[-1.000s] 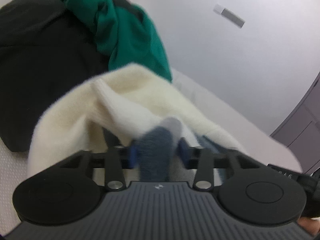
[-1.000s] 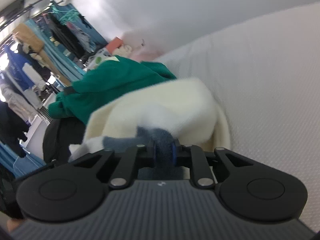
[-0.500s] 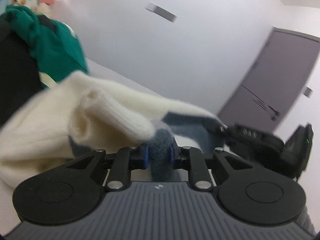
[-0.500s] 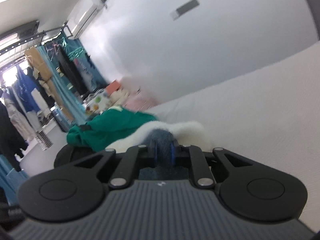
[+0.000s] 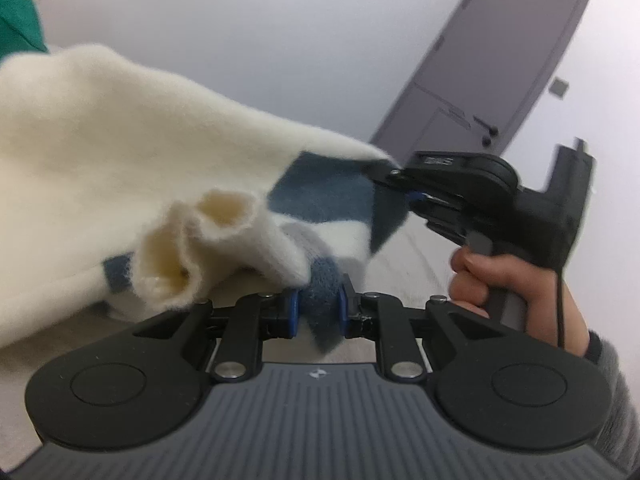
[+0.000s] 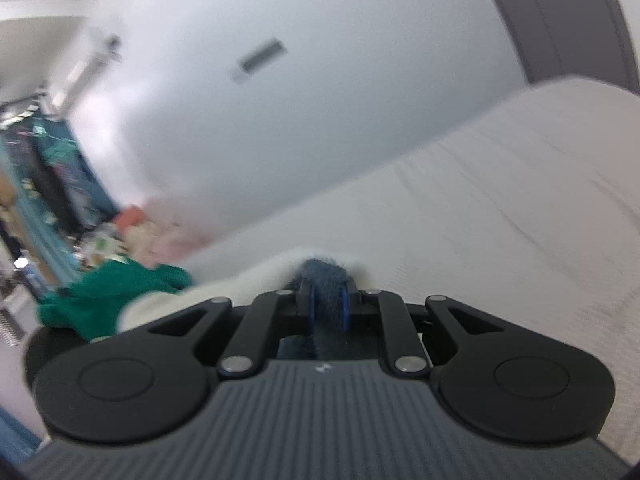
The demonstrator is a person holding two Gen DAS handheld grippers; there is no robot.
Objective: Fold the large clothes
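Behind, a white wall point(image 6: 320, 92) with a small grey plate point(image 6: 260, 60). At right, a grey-purple door point(image 5: 492, 68). Far left, blurred hanging clothes point(image 6: 48, 184) and a striped white mattress point(image 6: 500, 208).

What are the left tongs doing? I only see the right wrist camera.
Observer: The left tongs have just been closing, and they pinch a blue knit bit of the sweater.
Operator: Where does the sweater go from there?
Observer: It spans across to the right tongs, which pinch another blue edge.
Operator: Who holds my tongs?
Observer: A hand in a grey sleeve grips their handle.
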